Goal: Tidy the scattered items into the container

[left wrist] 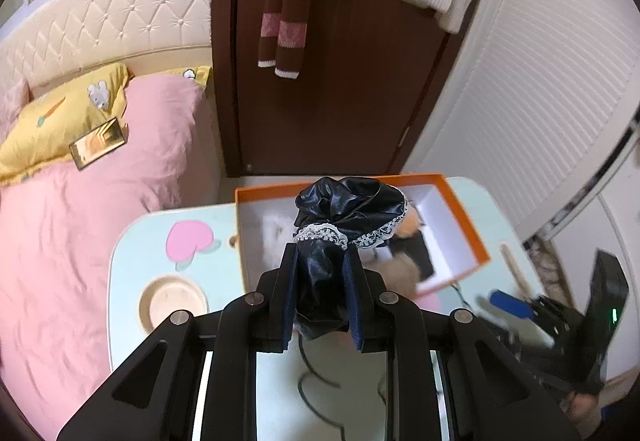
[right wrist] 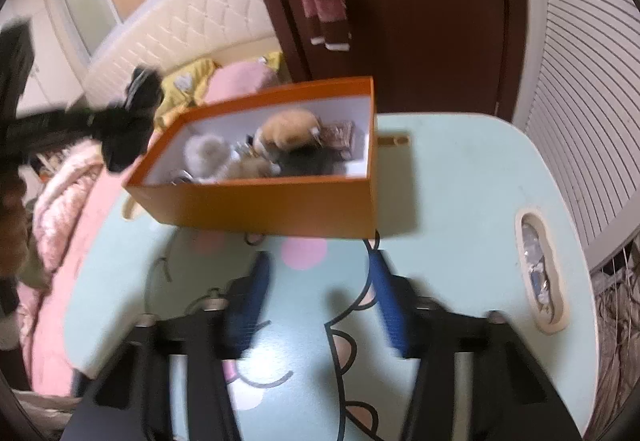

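blocking box (left wrist: 460, 201) contents, black scrunchie (left wrist: 348, 205) clamped in left jaws; right jaws blurred, apart, empty.

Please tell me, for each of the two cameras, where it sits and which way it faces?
Left wrist view: sits on the left tongs, facing down over the table toward the orange box; the tongs grip a black lace-trimmed scrunchie.
Right wrist view: sits on the right tongs, facing down at the same table; the tongs are open, holding nothing.
Shared: box, table, bed, door; each shows the other tongs.
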